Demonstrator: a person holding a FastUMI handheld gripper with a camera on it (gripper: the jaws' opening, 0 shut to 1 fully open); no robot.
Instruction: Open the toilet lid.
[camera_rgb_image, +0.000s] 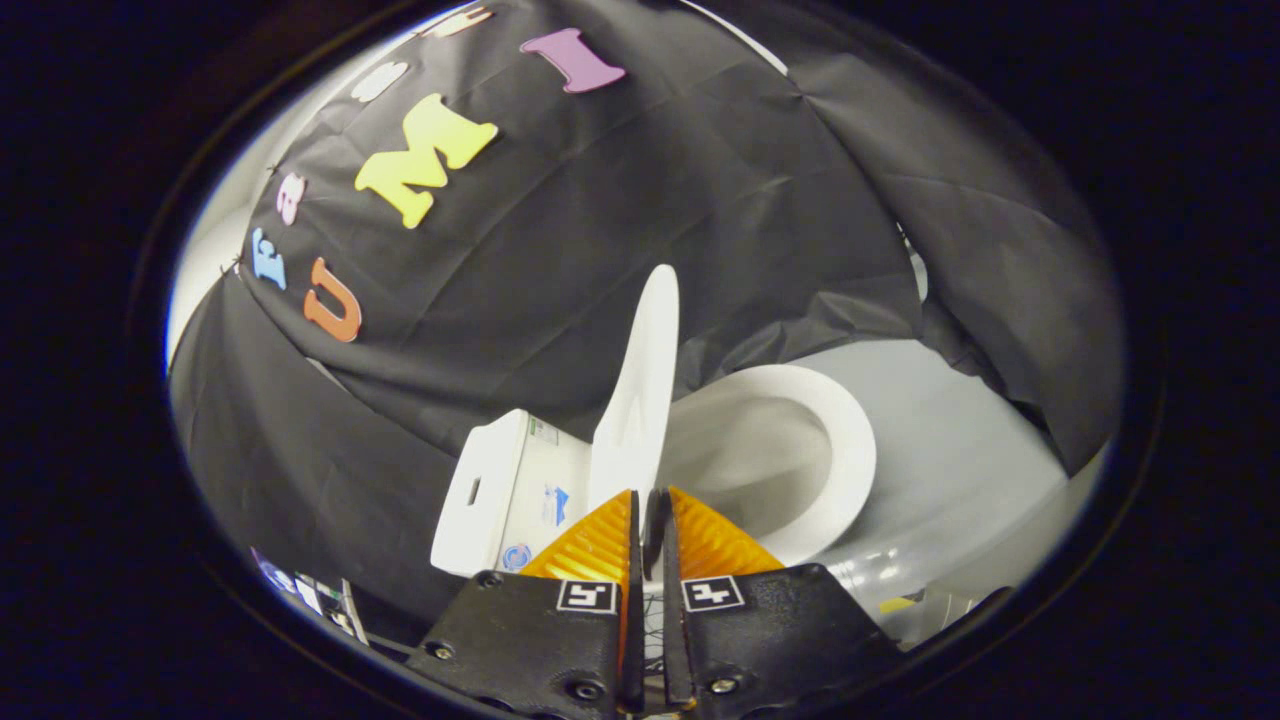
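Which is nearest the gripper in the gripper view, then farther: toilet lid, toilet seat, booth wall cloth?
1. Toilet lid: raised, edge pinched between the fingers of the gripper.
2. Toilet seat: just beyond the fingers, ringing the bowl.
3. Booth wall cloth: behind the toilet, farthest.

white toilet lid (640, 390), white bowl (800, 450), grey floor (960, 440)

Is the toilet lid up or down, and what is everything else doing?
Toilet lid: raised, standing nearly upright, its edge pinched between the fingers.
Gripper: shut on the toilet lid.
Toilet seat: down on the bowl, uncovered.
Tank: closed, its top cover on.
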